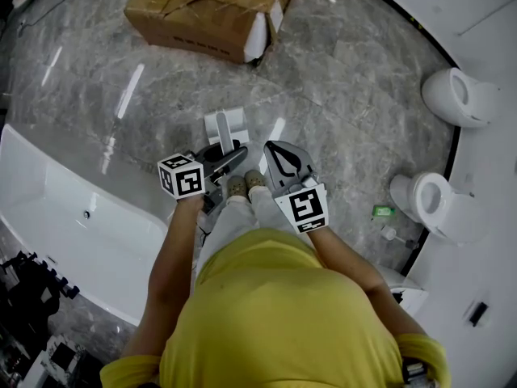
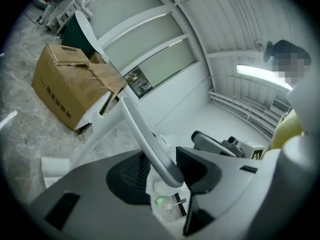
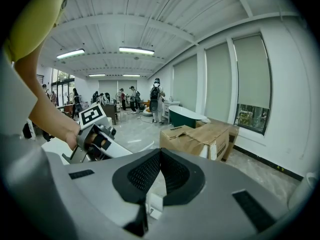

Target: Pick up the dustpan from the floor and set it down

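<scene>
The white dustpan [image 1: 225, 125] hangs just off the grey marble floor in front of my feet, its long grey handle [image 2: 150, 139] running back between the left jaws. My left gripper [image 1: 233, 155] [image 2: 168, 173] is shut on that handle near its end; both dark pads press against it. In the left gripper view a corner of the white pan [image 2: 55, 167] shows low at the left. Beside it on the right, my right gripper [image 1: 270, 147] [image 3: 160, 155] has its pads together at the tips and holds nothing.
A torn cardboard box [image 1: 212, 10] [image 2: 70, 86] [image 3: 200, 136] lies on the floor ahead. A white bathtub [image 1: 69, 225] lies at the left. Two toilets [image 1: 457, 95] [image 1: 438, 205] and a small green item [image 1: 382, 212] stand at the right. Several people stand far off.
</scene>
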`<state>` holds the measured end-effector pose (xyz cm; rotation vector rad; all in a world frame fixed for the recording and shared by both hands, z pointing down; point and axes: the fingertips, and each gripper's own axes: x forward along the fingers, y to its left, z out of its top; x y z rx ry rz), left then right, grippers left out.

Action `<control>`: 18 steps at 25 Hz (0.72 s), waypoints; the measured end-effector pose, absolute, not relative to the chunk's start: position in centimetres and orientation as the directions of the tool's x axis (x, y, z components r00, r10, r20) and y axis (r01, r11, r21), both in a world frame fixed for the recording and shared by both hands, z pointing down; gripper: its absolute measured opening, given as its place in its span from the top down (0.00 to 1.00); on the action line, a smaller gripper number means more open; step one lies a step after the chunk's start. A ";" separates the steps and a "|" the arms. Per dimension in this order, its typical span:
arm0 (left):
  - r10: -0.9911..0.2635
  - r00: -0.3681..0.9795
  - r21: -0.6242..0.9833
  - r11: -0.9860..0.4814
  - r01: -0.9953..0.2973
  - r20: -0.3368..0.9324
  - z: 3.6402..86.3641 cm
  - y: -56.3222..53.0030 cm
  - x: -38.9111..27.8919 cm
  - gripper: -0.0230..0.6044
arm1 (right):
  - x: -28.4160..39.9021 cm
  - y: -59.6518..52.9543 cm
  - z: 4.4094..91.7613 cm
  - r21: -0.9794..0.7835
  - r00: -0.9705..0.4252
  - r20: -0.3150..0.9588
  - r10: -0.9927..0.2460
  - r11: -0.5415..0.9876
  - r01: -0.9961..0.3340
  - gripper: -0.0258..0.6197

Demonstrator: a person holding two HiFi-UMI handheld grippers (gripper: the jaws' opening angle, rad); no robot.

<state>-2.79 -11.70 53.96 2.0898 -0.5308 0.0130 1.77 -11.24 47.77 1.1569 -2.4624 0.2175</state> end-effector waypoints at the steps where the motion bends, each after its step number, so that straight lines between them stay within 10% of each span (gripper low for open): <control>1: -0.382 0.903 0.803 -0.465 -0.373 0.198 52.9 -11.8 -2.9 0.71 | 1.8 -11.2 47.5 0.033 -0.574 0.422 -0.702 0.644 -0.764 0.94; 18: -0.439 0.886 0.604 -0.669 -0.435 0.151 41.2 -9.4 -1.0 0.67 | 1.6 -11.7 42.8 0.030 -0.591 0.327 -0.738 0.633 -0.774 0.94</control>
